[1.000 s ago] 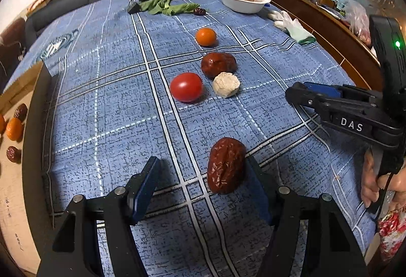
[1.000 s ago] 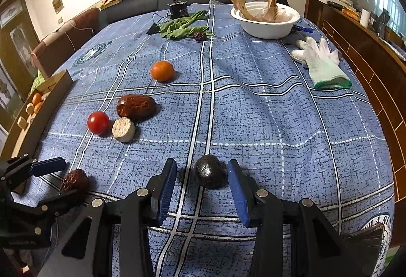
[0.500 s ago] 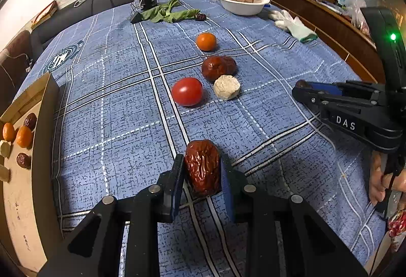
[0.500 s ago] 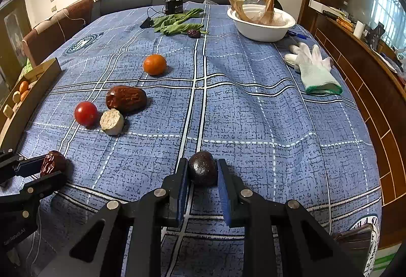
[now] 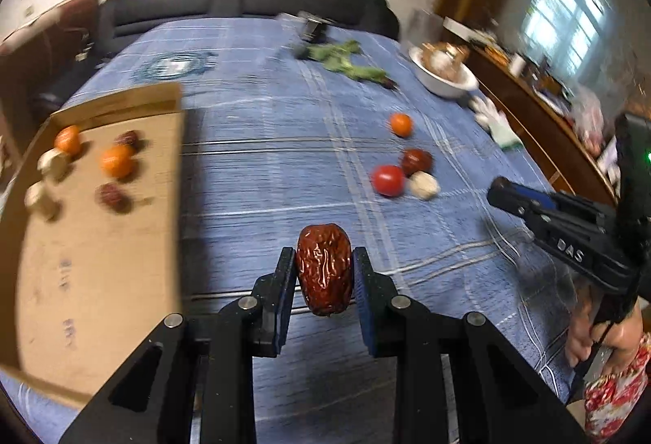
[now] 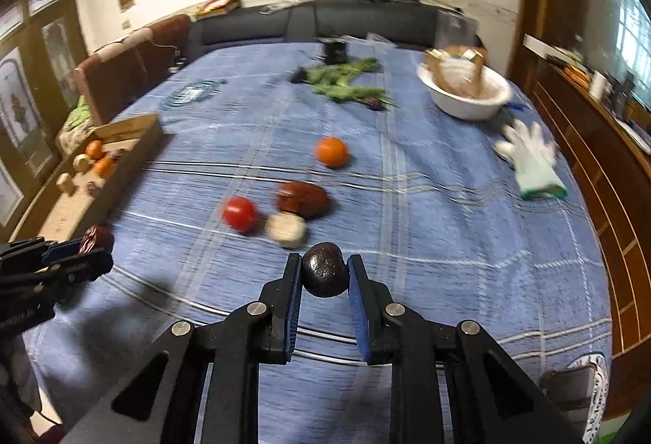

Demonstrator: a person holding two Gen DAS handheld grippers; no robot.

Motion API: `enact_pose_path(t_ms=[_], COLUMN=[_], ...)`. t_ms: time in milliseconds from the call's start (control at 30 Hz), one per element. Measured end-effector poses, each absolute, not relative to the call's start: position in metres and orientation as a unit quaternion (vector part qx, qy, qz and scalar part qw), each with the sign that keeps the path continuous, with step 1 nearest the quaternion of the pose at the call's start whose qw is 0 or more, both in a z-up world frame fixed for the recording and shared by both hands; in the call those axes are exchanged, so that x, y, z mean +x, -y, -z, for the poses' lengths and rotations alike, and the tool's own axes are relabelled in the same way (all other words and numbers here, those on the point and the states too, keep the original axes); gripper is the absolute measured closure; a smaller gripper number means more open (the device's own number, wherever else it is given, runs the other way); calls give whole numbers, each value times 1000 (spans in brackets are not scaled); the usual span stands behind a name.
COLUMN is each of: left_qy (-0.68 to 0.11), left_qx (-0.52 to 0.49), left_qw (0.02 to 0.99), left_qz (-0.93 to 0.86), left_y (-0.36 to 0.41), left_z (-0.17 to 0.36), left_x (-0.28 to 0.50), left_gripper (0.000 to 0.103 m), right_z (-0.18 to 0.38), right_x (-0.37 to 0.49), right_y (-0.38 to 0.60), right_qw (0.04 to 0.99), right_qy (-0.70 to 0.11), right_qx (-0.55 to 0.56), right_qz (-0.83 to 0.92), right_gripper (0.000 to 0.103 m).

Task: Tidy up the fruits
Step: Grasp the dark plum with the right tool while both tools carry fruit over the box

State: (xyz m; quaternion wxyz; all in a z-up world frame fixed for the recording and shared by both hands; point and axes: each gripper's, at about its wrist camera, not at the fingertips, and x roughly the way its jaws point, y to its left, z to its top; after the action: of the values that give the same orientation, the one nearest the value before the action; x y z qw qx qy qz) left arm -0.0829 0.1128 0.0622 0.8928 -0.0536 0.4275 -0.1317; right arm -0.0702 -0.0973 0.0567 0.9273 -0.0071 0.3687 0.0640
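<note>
Two tools, both loaded. Left tool (image 5: 324, 273) is clamped on a wrinkled red date (image 5: 324, 268), held upright between the blue pads and lifted off the surface (image 5: 260, 159). Right tool (image 6: 324, 275) is clamped on a dark round fruit (image 6: 324, 269), also clear of the blue checked cloth.

Cardboard tray (image 5: 97, 261) sits at the left edge of the surface. It holds two oranges, two dark dates and a couple of pale pieces, all blurred.

Loose on the surface in a tight cluster: tomato (image 6: 240, 213), pale round piece (image 6: 285, 226) just beside it, large brown date (image 6: 303, 198) touching the pale piece from behind. Orange (image 6: 332, 150) lies apart, farther back.

Far end: green leaves (image 6: 346, 80), white bowl (image 6: 466, 92) with brown paper in it. White glove (image 6: 531, 159) lies near the right edge.

Both views are motion-blurred. In the right wrist view the left tool shows at the left edge with its date at the tip.
</note>
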Motion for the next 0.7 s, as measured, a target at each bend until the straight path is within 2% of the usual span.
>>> enact_pose_path(t_ms=[400,700], left_qy=[-421,-464], left_qx=[-98,-84], left_qw=[902,880], left_qz=[4,-51], left_y=[-249,-310], left_z=[-77,-61], left_x=[-89,-53], left_gripper=[76,76], right_z=[-82,-57], right_x=[-63,-31], right_y=[-49,-153], right_qw=[913,871], right_qy=[-349,-390], right_qx=[-57,-83], right_qz=[-205,-287], right_gripper=[78,78])
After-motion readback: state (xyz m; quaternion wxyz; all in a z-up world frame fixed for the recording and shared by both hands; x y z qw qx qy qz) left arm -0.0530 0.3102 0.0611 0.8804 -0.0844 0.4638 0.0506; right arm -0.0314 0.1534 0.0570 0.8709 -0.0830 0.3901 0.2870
